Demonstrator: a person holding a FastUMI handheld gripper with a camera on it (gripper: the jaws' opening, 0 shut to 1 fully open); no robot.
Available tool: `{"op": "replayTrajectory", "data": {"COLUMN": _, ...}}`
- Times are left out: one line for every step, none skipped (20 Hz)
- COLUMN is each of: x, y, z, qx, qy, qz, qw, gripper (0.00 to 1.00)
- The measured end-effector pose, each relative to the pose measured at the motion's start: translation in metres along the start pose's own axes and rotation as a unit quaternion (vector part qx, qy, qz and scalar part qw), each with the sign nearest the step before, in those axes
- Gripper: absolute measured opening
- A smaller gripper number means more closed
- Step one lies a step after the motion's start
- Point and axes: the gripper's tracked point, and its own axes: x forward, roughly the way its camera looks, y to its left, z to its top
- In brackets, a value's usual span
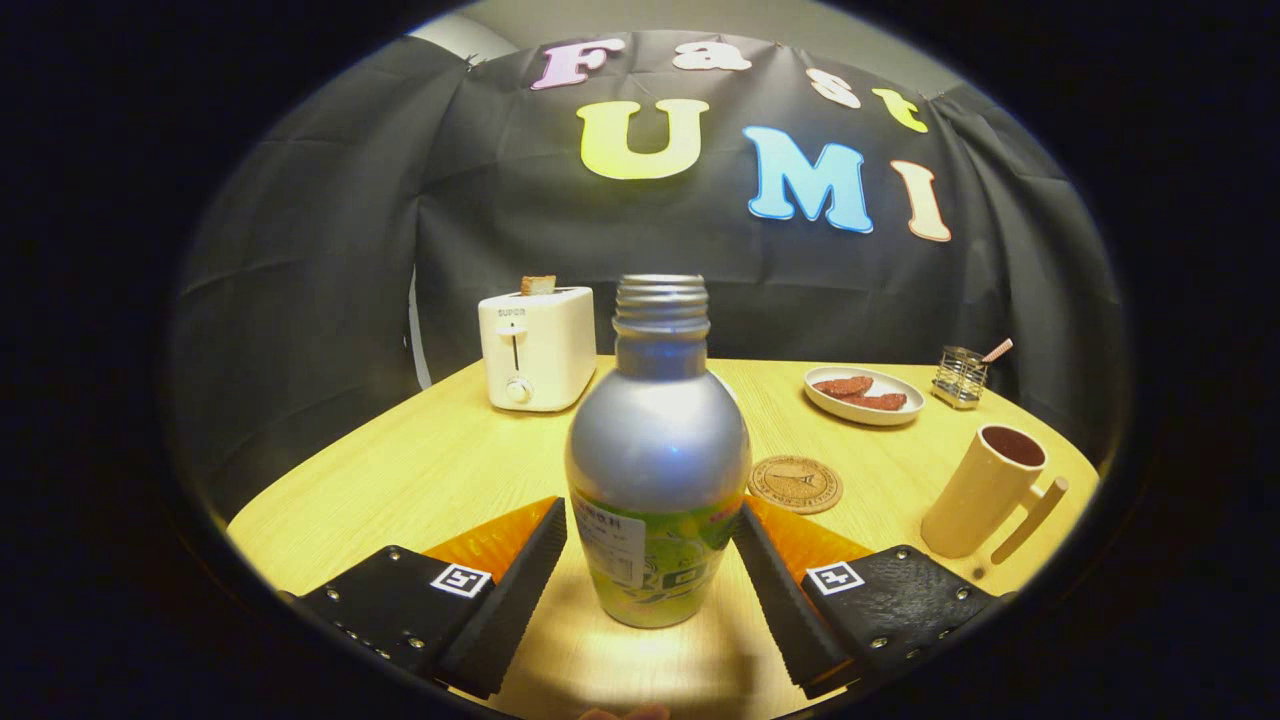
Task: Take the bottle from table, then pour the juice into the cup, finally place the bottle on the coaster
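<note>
A silver bottle (657, 450) with a green label and an uncapped threaded neck stands upright on the wooden table (400, 480). It sits between my gripper's (650, 520) two fingers, whose tips press against its sides at label height. The round cork coaster (795, 484) lies just beyond the right finger. Further right of the coaster stands the cream cup (985, 490), dark inside, with its handle turned to the right.
A white toaster (537, 347) with a slice of toast stands at the back left. A white plate (863, 396) with reddish food and a small wire holder (961, 376) sit at the back right. The table's edge curves round behind the cup.
</note>
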Motion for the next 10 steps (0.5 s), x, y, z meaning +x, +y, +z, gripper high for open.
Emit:
{"op": "replayTrajectory", "data": {"x": 0.001, "y": 0.0, "z": -0.003, "qx": 0.0, "qy": 0.006, "qz": -0.003, "qw": 1.0, "gripper": 0.99}}
{"op": "replayTrajectory", "data": {"x": 0.001, "y": 0.0, "z": -0.007, "qx": 0.0, "qy": 0.012, "qz": -0.004, "qw": 1.0, "gripper": 0.99}}
{"op": "replayTrajectory", "data": {"x": 0.002, "y": 0.0, "z": -0.01, "qx": 0.001, "qy": 0.017, "qz": -0.005, "qw": 1.0, "gripper": 0.99}}
{"op": "replayTrajectory", "data": {"x": 0.003, "y": 0.0, "z": -0.013, "qx": 0.001, "qy": 0.021, "qz": -0.006, "qw": 1.0, "gripper": 0.99}}
{"op": "replayTrajectory", "data": {"x": 0.004, "y": 0.001, "z": -0.016, "qx": 0.002, "qy": 0.024, "qz": -0.005, "qw": 1.0, "gripper": 0.99}}
{"op": "replayTrajectory", "data": {"x": 0.004, "y": 0.001, "z": -0.017, "qx": 0.002, "qy": 0.027, "qz": -0.006, "qw": 1.0, "gripper": 0.99}}
{"op": "replayTrajectory", "data": {"x": 0.005, "y": 0.001, "z": -0.015, "qx": 0.002, "qy": 0.023, "qz": -0.008, "qw": 1.0, "gripper": 0.99}}
{"op": "replayTrajectory", "data": {"x": 0.004, "y": 0.001, "z": -0.014, "qx": 0.004, "qy": 0.02, "qz": -0.008, "qw": 1.0, "gripper": 0.99}}
{"op": "replayTrajectory", "data": {"x": 0.004, "y": -0.001, "z": -0.014, "qx": 0.006, "qy": 0.023, "qz": -0.011, "qw": 1.0, "gripper": 0.99}}
{"op": "replayTrajectory", "data": {"x": 0.005, "y": -0.001, "z": -0.014, "qx": 0.007, "qy": 0.023, "qz": -0.013, "qw": 1.0, "gripper": 0.99}}
